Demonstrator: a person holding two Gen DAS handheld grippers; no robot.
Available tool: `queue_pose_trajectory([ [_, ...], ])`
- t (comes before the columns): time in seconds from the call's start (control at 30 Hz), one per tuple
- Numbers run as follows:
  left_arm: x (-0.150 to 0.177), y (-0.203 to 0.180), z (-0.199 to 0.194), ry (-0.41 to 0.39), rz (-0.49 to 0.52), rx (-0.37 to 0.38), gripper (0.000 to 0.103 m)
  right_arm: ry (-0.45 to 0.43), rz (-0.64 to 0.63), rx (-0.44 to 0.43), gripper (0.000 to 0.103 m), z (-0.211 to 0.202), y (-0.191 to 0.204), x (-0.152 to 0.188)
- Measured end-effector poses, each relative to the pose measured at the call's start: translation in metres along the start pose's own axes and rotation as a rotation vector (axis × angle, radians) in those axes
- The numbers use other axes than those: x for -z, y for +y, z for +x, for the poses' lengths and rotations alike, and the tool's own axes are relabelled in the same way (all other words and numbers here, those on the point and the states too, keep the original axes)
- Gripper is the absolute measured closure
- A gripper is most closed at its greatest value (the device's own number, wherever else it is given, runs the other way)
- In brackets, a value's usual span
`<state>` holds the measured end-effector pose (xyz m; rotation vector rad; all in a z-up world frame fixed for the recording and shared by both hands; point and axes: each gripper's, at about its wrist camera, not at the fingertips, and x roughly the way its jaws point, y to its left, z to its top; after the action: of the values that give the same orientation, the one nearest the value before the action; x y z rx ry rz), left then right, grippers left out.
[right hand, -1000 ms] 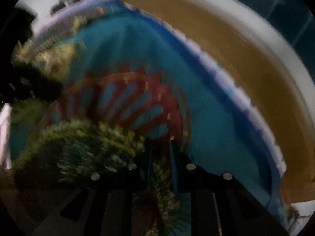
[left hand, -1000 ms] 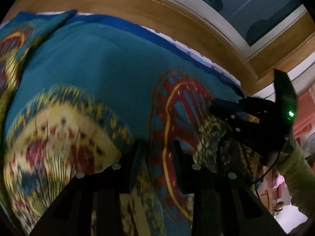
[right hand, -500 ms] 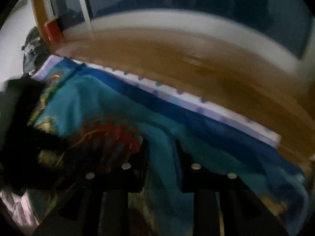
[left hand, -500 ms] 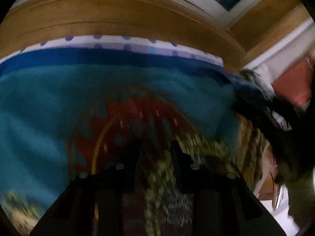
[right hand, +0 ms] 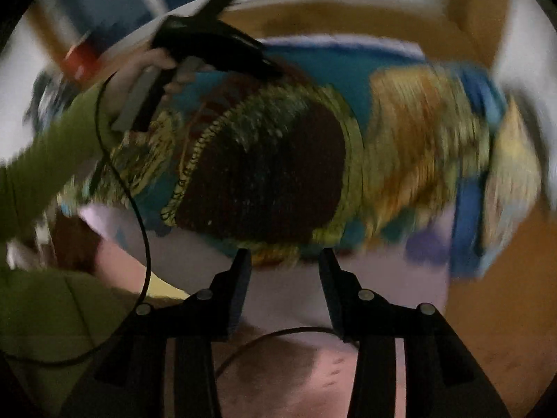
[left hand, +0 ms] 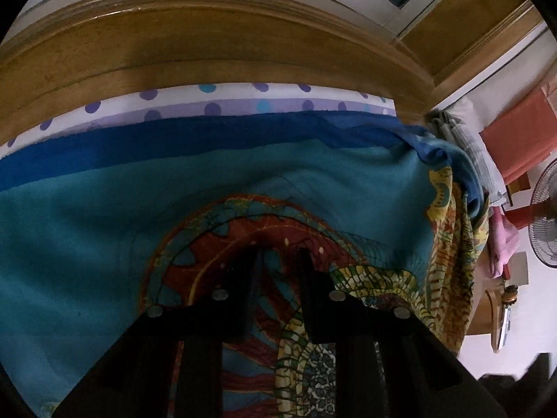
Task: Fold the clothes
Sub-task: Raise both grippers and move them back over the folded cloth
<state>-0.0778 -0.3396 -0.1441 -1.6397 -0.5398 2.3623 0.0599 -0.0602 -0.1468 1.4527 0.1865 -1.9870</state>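
Teal patterned garment point(left hand: 104, 230) spread on polka-dot sheet point(left hand: 209, 102), near wooden headboard point(left hand: 174, 41). Left gripper point(left hand: 276, 261) closing over print, cloth between fingers. Right gripper point(right hand: 283, 261) opening, empty (blurred). Risk: fold slipping, bunching at right edge under single pinch.

The left gripper point(left hand: 276, 261) points down onto a teal patterned cloth point(left hand: 87, 237), its 2 black fingers point(left hand: 243, 292) closing with a narrow strip of the red and yellow print between them. Whether the pads already press the fabric cannot be told. At 12 o'clock a dotted white and purple sheet point(left hand: 209, 101) borders the cloth, with a wooden bed frame point(left hand: 191, 45) beyond. At 3 o'clock stands a fan point(left hand: 544, 230), below a salmon curtain point(left hand: 518, 132).
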Motion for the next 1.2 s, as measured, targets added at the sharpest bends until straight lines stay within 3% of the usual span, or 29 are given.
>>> queue_pose_trajectory([
  [0.13,-0.002,0.006,-0.001,0.011,-0.018,0.036,0.081,-0.006,0.205,-0.045,0.063,0.011,-0.014,0.005],
  [0.27,-0.004,0.003,0.005,0.022,-0.013,0.048,0.081,-0.077,0.260,-0.013,0.063,0.023,-0.005,0.006],
  [0.3,-0.004,0.002,0.005,0.024,-0.010,0.048,0.081,-0.096,0.269,-0.003,0.069,0.022,-0.005,0.006],
  [0.33,-0.004,0.002,0.005,0.026,-0.006,0.048,0.081,-0.113,0.278,0.006,0.094,0.020,-0.005,0.005],
  [0.37,-0.004,0.001,0.005,0.028,-0.003,0.048,0.081,-0.129,0.311,-0.003,0.102,0.019,-0.007,0.006],
  [0.57,-0.006,0.004,0.005,0.037,-0.001,0.066,0.081,-0.220,0.390,-0.015,0.103,-0.018,-0.006,0.022],
  [0.73,-0.007,0.006,0.005,0.038,0.010,0.079,0.081,-0.137,0.349,0.093,0.103,-0.010,0.000,0.037],
  [0.9,-0.007,0.005,0.006,0.043,0.016,0.079,0.081,-0.086,0.403,0.153,0.103,0.004,-0.015,0.054],
  [1.03,-0.008,0.004,0.006,0.045,0.028,0.073,0.081,-0.141,0.428,0.112,0.102,-0.010,-0.017,0.046],
  [1.13,-0.008,0.004,0.006,0.043,0.032,0.074,0.081,-0.256,0.448,0.056,0.101,-0.021,-0.019,0.026],
  [1.2,-0.007,0.005,0.006,0.040,0.031,0.076,0.081,-0.300,0.384,0.059,0.099,-0.017,-0.008,0.006],
])
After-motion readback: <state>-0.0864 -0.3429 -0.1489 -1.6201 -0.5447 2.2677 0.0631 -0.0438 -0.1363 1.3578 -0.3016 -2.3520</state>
